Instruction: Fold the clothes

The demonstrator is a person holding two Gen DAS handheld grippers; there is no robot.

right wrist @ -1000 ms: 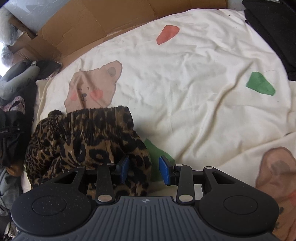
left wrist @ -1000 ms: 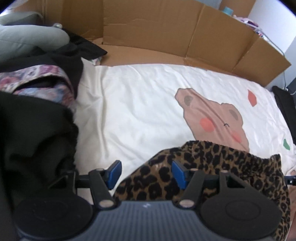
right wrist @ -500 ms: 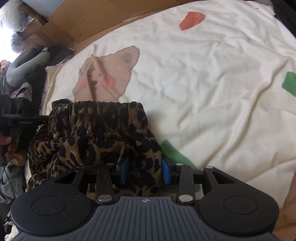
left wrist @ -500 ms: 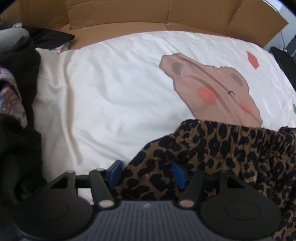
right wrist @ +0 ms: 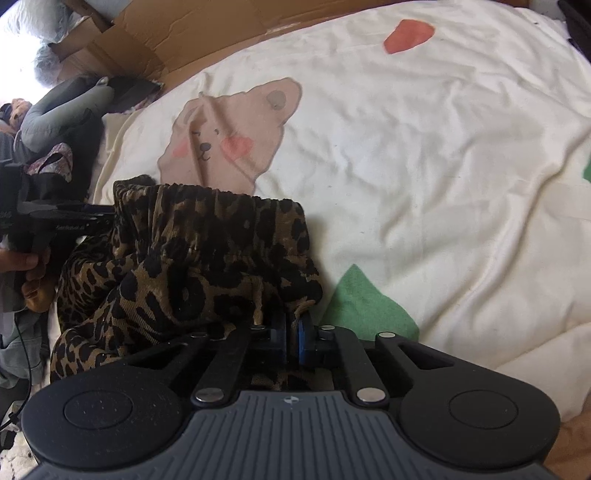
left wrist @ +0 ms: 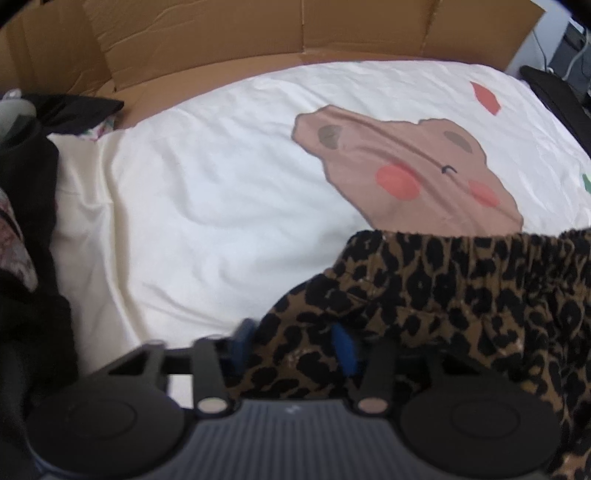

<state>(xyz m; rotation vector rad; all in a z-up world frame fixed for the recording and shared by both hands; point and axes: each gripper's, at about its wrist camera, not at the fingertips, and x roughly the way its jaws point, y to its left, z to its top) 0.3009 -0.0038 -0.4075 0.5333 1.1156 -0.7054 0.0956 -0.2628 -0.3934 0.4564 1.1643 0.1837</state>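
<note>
Leopard-print garment (right wrist: 207, 266) bunched on cream bear-print bedsheet (right wrist: 424, 166), elastic waistband on far side from both tongs. Right gripper (right wrist: 291, 339) clamped fully on garment's near right corner, blue pads nearly meeting. Left gripper (left wrist: 295, 345) closing, leopard fabric between its blue pads, at garment's left edge. Beyond left tongs, cardboard (left wrist: 258, 33); to their left, dark clothes pile (left wrist: 26, 221).

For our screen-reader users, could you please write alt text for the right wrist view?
The right gripper has its jaws shut on the edge of a leopard-print garment bunched on a cream bedspread printed with a bear face. At the left edge, the left gripper, held in a hand, reaches the garment's far side.
</note>
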